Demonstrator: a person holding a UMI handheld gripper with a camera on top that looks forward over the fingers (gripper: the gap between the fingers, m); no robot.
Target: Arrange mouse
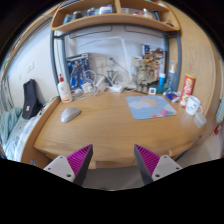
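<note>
Mouse [69,114] sits on the bench [105,135], left side, well ahead of the tongs [113,162], whose fingers stand apart with nothing between them. Mouse pad [150,106] lies to the right, well apart from the mouse. Bottle [64,90] stands behind the mouse. Shelf [112,20] runs overhead at the back.

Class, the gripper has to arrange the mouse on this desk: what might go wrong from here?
1. The mouse lies far beyond the open gripper, near the desk's left edge; a clumsy nudge might push it off.
2. The white bottle stands just behind it and could be toppled.
</note>
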